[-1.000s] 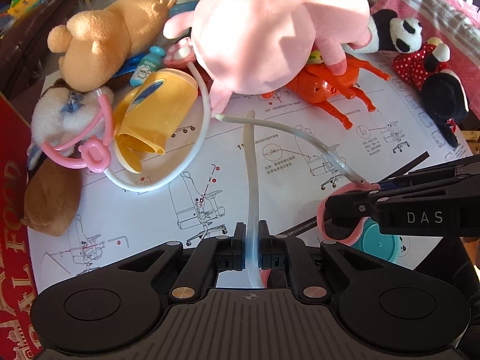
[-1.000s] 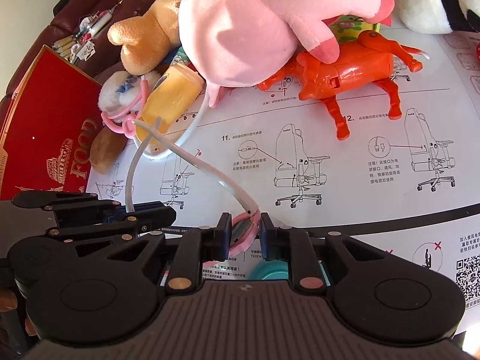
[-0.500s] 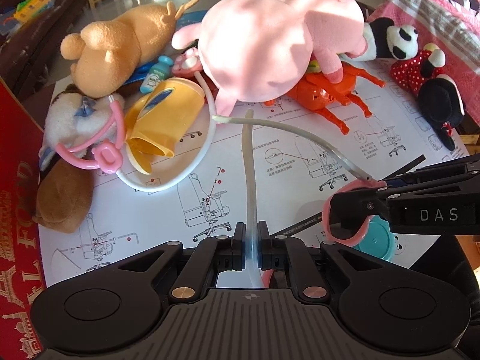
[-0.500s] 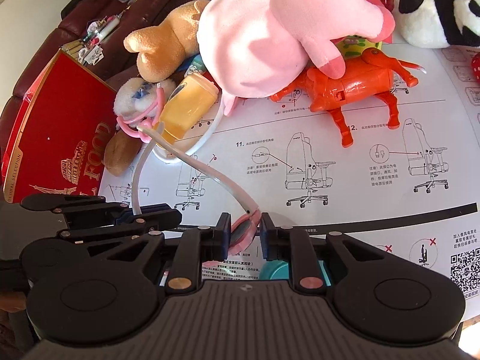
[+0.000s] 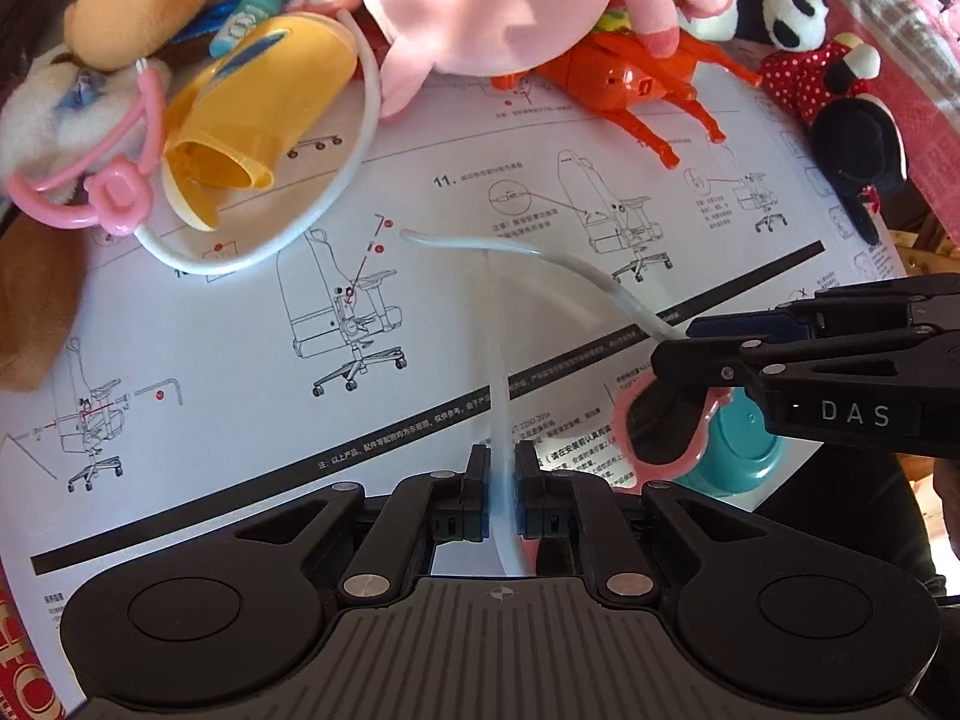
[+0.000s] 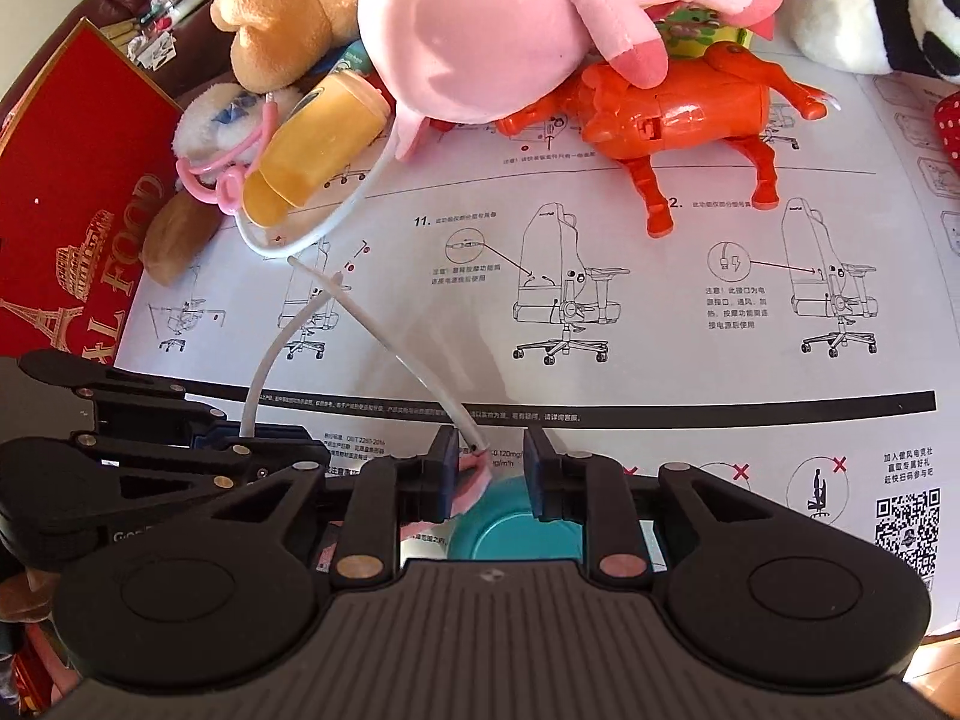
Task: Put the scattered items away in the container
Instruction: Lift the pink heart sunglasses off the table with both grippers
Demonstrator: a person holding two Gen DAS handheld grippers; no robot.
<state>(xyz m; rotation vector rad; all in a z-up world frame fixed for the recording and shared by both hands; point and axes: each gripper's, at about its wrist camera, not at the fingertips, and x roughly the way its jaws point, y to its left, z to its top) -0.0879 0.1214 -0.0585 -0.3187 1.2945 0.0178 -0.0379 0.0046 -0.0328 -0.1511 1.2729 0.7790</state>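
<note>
Left wrist view: my left gripper (image 5: 503,474) is closed on the clear tube (image 5: 498,354) of a toy stethoscope, the tube pinched between both fingers at the near edge of the sheet (image 5: 240,324). From the grip the tube runs up the sheet toward its middle and bends back right to the pink ring (image 5: 660,468), which lies at the near right edge against a teal cap (image 5: 741,450).

Right wrist view: my right gripper (image 6: 487,468) stands with its fingers parted; the ring's tube end (image 6: 474,441) sits just inside the left finger, and I cannot tell whether it touches. The teal cap (image 6: 510,531) lies between the fingers below.

At the far left corner a second, pink stethoscope (image 5: 114,180) drapes over a white plush (image 5: 42,114), its white tube looping round a yellow cup (image 5: 252,114) lying on its side. Along the far edge: a tan bear (image 6: 282,30), a large pink plush (image 6: 510,18) resting on an orange toy animal (image 6: 678,114), and a panda (image 6: 870,18). A red box (image 6: 66,192) borders the sheet's left edge.
</note>
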